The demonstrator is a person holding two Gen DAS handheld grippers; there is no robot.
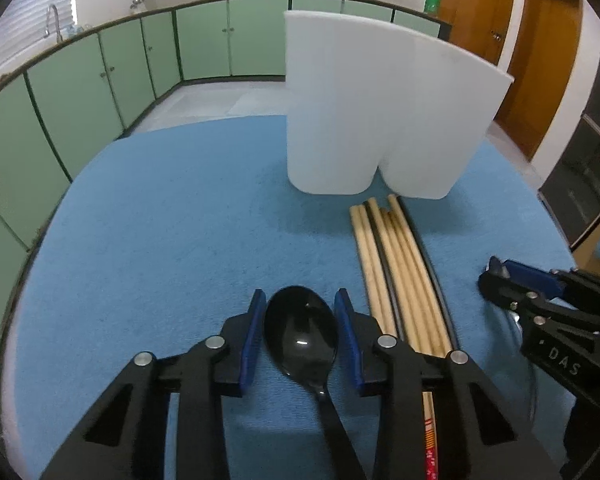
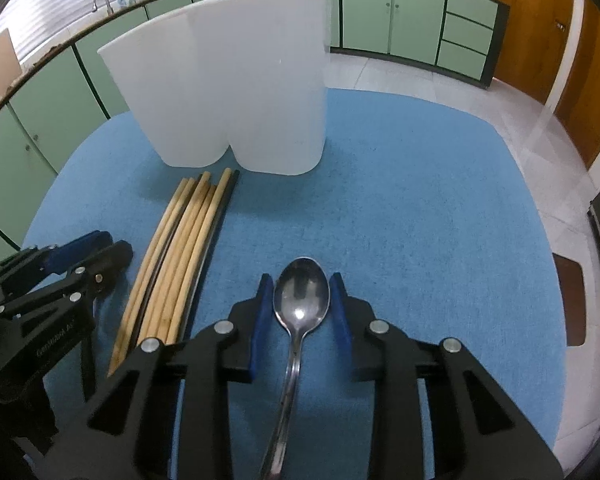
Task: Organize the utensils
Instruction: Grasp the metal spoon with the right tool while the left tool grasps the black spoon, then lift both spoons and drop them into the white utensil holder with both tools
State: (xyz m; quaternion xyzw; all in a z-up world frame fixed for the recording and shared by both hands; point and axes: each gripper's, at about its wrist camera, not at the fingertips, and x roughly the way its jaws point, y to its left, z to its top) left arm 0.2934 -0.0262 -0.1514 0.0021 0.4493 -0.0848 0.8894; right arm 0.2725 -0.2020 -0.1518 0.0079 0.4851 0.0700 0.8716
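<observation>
A black plastic spoon (image 1: pixel 302 336) lies on the blue mat between the open jaws of my left gripper (image 1: pixel 301 312). A steel spoon (image 2: pixel 301 300) lies on the mat between the open jaws of my right gripper (image 2: pixel 302 300). Neither spoon is gripped. A bundle of wooden chopsticks (image 1: pixel 396 276) lies between the two grippers; it also shows in the right wrist view (image 2: pixel 180 256). A white two-compartment utensil holder (image 1: pixel 380 108) stands upright beyond the chopsticks, also in the right wrist view (image 2: pixel 236 80). Its inside is hidden.
The blue mat (image 1: pixel 172 240) covers a round table. The right gripper shows at the right edge of the left wrist view (image 1: pixel 540 312); the left gripper shows at the left of the right wrist view (image 2: pixel 52 288). Green kitchen cabinets (image 1: pixel 112 76) and wooden doors (image 1: pixel 540 60) stand behind.
</observation>
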